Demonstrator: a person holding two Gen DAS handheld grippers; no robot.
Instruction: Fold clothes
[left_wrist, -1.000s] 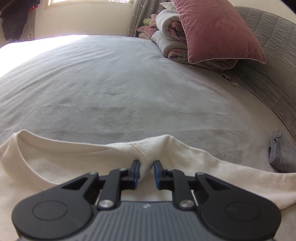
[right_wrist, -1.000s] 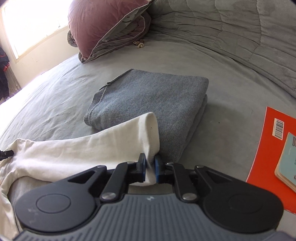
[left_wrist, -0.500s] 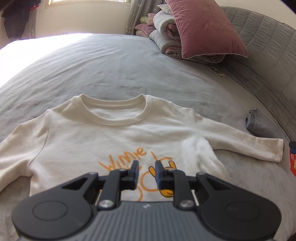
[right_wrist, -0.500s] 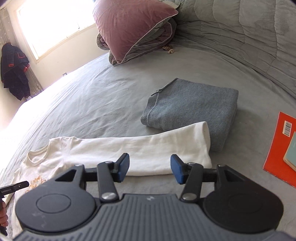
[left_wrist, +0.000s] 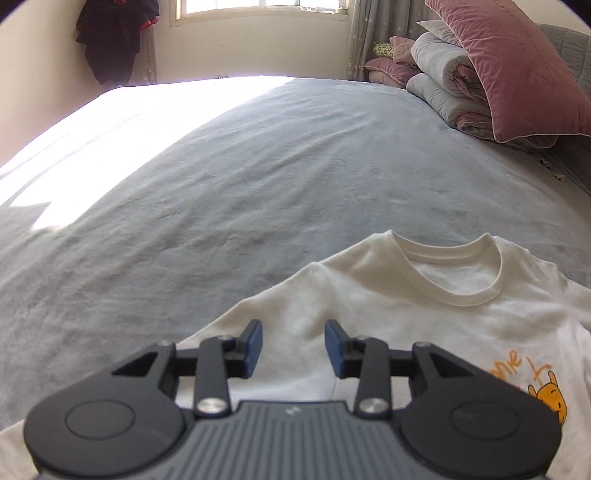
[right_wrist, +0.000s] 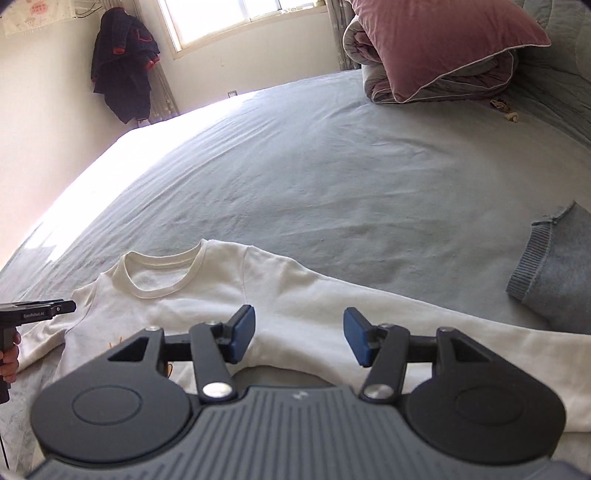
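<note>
From the left wrist view, the left tool (left_wrist: 293, 349) hangs over the near left shoulder area of a cream long-sleeved T-shirt (left_wrist: 424, 314), its blue pads spreading apart with nothing pinched between them; the cloth lies flat below the gap. The shirt is spread face up on the grey bed (left_wrist: 240, 184), its ribbed neckline (left_wrist: 448, 275) toward the far side and an orange cartoon print (left_wrist: 535, 384) at the near right edge. Folded quilts under a pink pillow (left_wrist: 517, 66) sit at the far right, well apart from the shirt. From the right wrist view, the right tool (right_wrist: 299, 338) is also widening, empty, above the armpit where the shirt's right sleeve (right_wrist: 424, 321) runs out to the right. That sleeve ends out of frame, passing just beside a folded grey sweater (right_wrist: 554, 277). At the far left edge the other tool shows in a hand (right_wrist: 9, 363). The shirt looks laid out and the folding proper not yet begun. The likely trouble: a grip taken at the armpit may catch only the top layer, so the fold drags the front off the back and wrinkles; the long sleeve could also snag or shift the sweater when swung inward.
</note>
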